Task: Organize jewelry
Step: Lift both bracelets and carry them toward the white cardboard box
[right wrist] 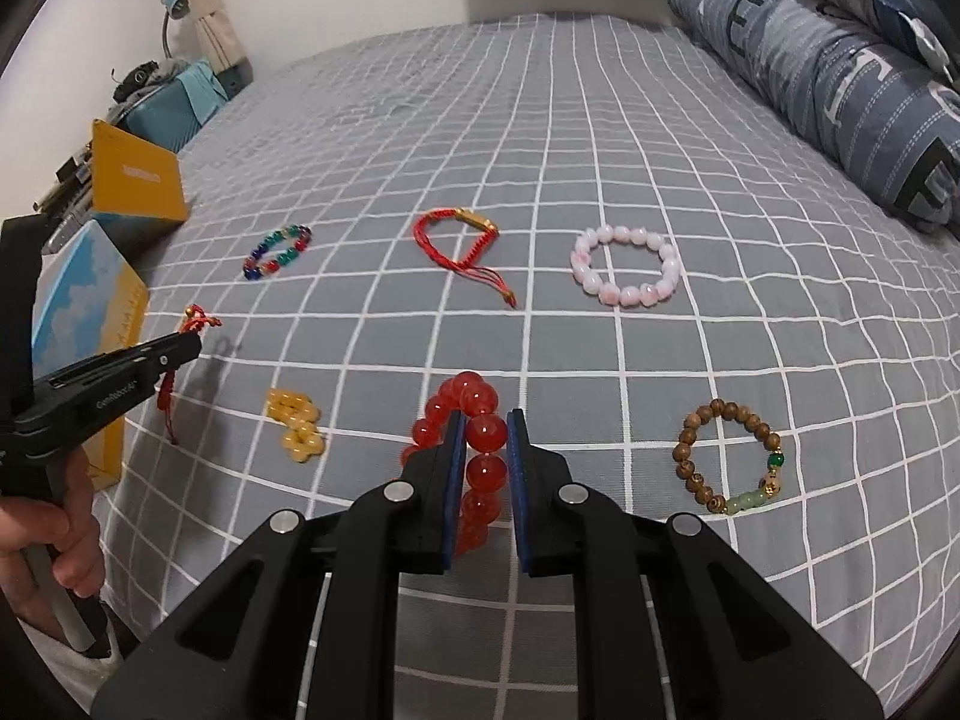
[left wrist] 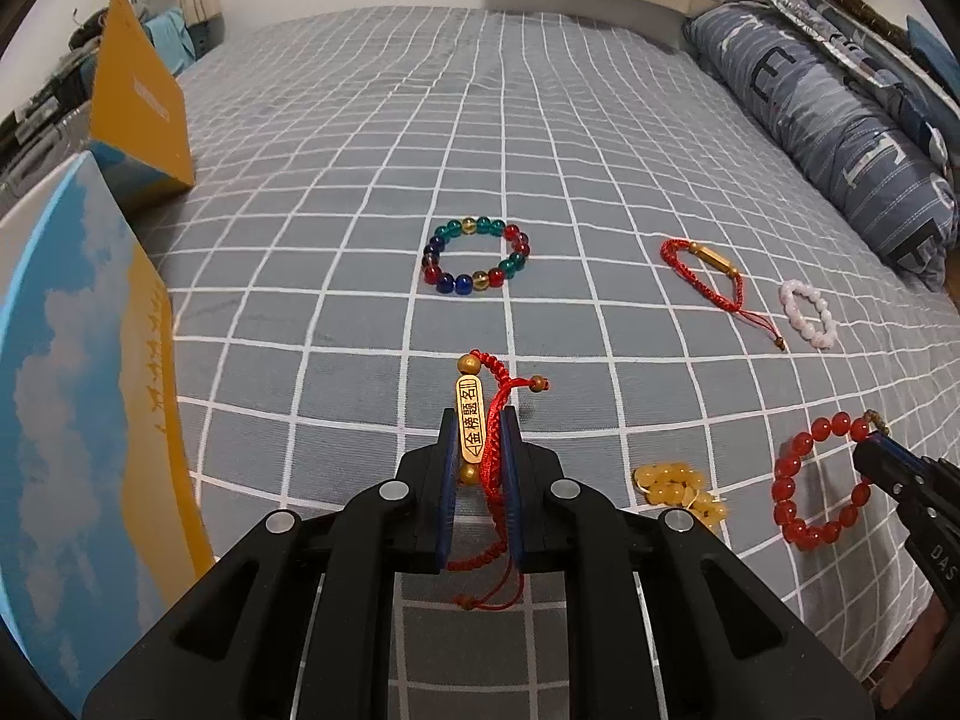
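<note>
1. Red cord bracelet with gold plaque (left wrist: 480, 438) is pinched in the left gripper (left wrist: 479, 420), lifted above the bed (left wrist: 360, 180).
2. Right gripper (right wrist: 486, 420) clamps the red bead bracelet (right wrist: 474, 450).
3. Only the right wrist view shows the wooden bead bracelet (right wrist: 729, 456), near the bed's right edge.

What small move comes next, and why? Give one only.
Probably swing the left gripper left toward the box. It is already shut on the red cord bracelet, and the box lies just to its left. The right gripper is shut on the red bead bracelet, so it could follow after.
</note>
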Demonstrator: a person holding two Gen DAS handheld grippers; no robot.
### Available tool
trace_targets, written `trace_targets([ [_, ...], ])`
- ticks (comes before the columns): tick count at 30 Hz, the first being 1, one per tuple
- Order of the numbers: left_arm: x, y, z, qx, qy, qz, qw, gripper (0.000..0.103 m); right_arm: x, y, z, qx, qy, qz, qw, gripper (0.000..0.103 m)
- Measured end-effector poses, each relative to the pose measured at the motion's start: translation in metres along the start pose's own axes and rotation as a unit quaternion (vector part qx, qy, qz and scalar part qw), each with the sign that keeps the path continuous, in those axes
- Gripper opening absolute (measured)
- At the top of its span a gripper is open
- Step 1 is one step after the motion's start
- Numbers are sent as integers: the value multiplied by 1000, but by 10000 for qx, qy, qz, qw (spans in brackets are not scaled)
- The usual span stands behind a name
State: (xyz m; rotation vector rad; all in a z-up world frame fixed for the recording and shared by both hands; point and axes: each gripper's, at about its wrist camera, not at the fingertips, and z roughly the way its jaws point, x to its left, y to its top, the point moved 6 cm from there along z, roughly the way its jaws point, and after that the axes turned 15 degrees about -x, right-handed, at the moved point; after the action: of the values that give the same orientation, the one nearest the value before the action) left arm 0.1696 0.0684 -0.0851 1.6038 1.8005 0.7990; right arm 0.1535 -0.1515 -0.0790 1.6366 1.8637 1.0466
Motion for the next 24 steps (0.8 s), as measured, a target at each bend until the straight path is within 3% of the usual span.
trace_targets([
  [12, -8, 8, -20, -190, -155, 62, 9997, 13, 9, 13, -22, -380, 165, 25, 9991, 13],
  [24, -12, 16, -38, -309, -161, 69, 9994, 13, 3, 31, -37, -658, -74, 24, 9978, 13],
])
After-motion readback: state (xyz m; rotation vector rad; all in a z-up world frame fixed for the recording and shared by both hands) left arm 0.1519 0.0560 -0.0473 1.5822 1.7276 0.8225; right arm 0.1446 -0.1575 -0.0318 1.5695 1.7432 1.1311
